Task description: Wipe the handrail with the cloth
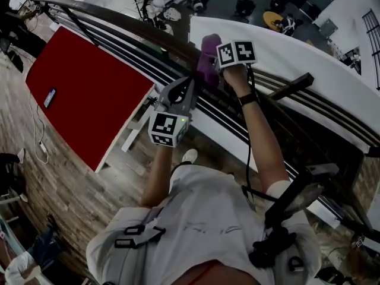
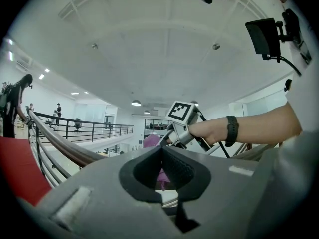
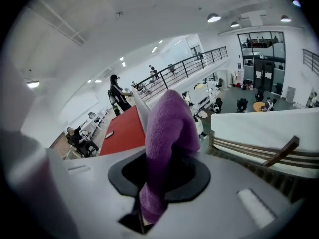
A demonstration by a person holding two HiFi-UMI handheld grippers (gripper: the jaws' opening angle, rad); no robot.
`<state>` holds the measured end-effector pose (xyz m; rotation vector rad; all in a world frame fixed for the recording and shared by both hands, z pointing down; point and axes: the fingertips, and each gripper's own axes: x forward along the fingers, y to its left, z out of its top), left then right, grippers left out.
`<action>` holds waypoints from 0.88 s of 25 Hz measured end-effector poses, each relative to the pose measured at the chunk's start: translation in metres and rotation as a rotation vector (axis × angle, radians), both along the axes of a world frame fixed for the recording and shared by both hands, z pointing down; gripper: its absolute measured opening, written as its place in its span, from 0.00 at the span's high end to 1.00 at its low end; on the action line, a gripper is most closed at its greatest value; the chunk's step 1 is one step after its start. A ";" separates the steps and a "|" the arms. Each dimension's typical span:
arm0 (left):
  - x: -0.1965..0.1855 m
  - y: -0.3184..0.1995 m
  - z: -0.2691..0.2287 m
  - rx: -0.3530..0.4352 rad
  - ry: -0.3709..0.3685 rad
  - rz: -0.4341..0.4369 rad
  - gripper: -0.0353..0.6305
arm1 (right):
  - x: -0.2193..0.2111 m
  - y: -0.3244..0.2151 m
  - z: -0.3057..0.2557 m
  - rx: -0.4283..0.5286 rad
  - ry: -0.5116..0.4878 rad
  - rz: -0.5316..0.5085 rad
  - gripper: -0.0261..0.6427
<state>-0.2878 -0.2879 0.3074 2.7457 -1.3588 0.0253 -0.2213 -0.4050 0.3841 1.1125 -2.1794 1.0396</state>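
Mezzanine edge over an open hall. Right tongs (image 1: 214, 64) clamp the purple cloth (image 1: 208, 61) at the handrail (image 1: 119, 18); contact unclear. Left tongs (image 1: 181, 94) closed, empty, just beside. Seat the cloth flat on the rail top, then drag steadily.

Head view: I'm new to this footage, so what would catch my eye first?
The purple cloth stands out most. It is clamped in the right gripper, up against the dark handrail that runs across the upper part of the picture. At left, a big red panel glows against the wooden floor.
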 end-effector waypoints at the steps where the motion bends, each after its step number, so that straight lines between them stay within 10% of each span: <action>1: 0.000 0.001 0.001 -0.005 0.001 0.003 0.95 | -0.001 -0.003 0.007 -0.018 0.037 -0.008 0.84; 10: 0.004 0.002 0.010 -0.038 -0.004 0.039 0.95 | 0.001 -0.016 0.030 -0.134 0.212 -0.086 0.85; 22: 0.055 0.014 0.008 -0.023 0.013 0.121 0.95 | 0.060 0.019 0.034 -0.179 0.190 -0.040 0.86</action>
